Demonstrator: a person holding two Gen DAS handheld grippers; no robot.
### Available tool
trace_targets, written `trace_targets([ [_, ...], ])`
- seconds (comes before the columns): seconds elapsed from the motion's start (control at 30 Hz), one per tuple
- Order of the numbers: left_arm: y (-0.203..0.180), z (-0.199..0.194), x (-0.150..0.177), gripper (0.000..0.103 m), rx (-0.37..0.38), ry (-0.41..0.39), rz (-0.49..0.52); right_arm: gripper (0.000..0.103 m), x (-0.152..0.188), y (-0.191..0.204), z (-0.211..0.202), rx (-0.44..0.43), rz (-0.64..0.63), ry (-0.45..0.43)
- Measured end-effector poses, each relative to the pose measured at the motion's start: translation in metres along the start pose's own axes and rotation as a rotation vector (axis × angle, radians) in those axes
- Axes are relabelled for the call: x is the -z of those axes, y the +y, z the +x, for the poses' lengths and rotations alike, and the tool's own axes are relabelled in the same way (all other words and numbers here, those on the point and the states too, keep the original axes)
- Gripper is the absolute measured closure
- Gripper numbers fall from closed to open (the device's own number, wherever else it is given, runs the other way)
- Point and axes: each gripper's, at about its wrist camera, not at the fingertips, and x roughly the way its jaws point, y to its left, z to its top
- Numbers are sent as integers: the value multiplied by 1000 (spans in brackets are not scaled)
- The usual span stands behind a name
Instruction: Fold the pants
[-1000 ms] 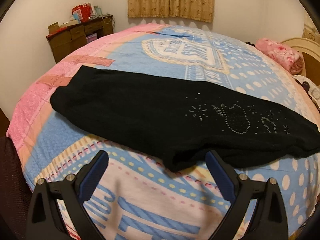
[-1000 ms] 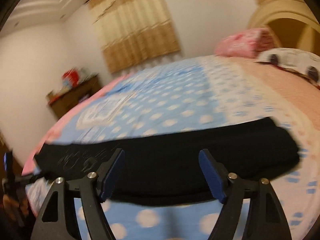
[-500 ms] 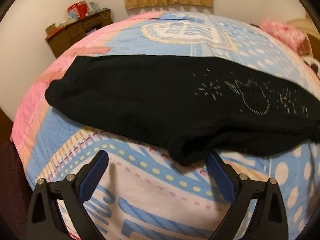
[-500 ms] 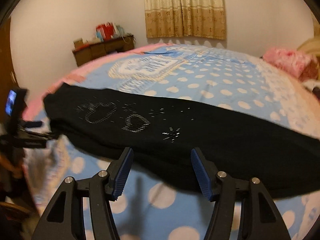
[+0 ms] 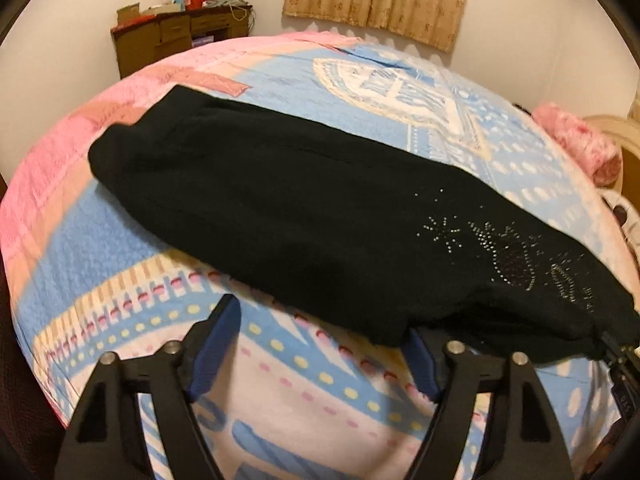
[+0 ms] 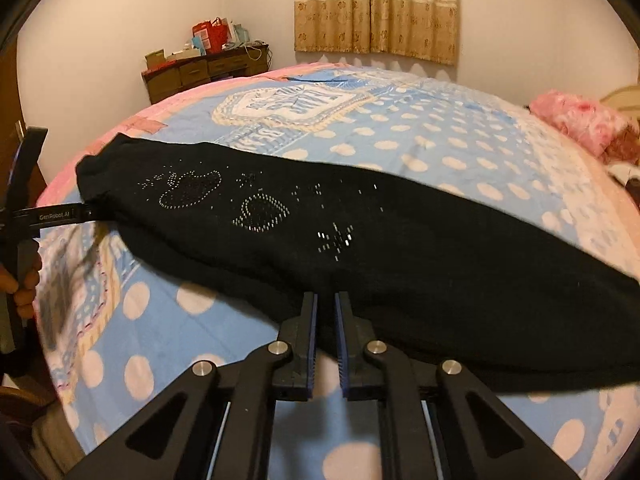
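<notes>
Black pants with a rhinestone pattern lie stretched across the patterned bedspread. My left gripper is at their near edge, jaws closing. A corner of the fabric lies between the fingers and drapes over the right fingertip, but the pads do not press on it. In the right wrist view the same pants run from left to right. My right gripper has its jaws closing to a narrow slit, pinched on the pants' near edge. The left gripper's finger reaches the pants' left end.
A wooden dresser piled with boxes and bags stands against the far wall, beside a curtain. A pink pillow lies at the bed's right end. A person's hand holds the left gripper at the bed's left side.
The right gripper's jaws went from wide apart to nearly closed on the pants' near edge. The left gripper came closer to the pants, rolled a little, and its jaws narrowed.
</notes>
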Motion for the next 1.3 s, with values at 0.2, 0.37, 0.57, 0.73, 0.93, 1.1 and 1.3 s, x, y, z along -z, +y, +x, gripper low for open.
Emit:
trace_targets([
  [0.2, -1, -16, 11, 25, -65, -46, 33, 94, -1, -5, -7, -42, 75, -4],
  [0.37, 3, -21, 17, 25, -88, -34, 60, 94, -26, 11, -14, -99, 87, -106],
  [0.57, 16, -30, 9, 25, -133, -78, 40, 94, -56, 64, 28, -275, 51, -68],
  [0.73, 47, -27, -4, 24, -165, -90, -15, 88, -43, 107, 62, -321, 43, 19],
  [0.93, 105, -13, -25, 24, -132, -126, -265, 74, -45, 109, 48, -420, 76, 56],
  [1.1, 129, -5, -40, 24, -193, -157, -350, 74, -41, 100, 21, -395, 127, -46],
  [1.3, 120, -11, -33, 22, -186, -173, -296, 56, -18, 61, -1, -373, 282, -100],
])
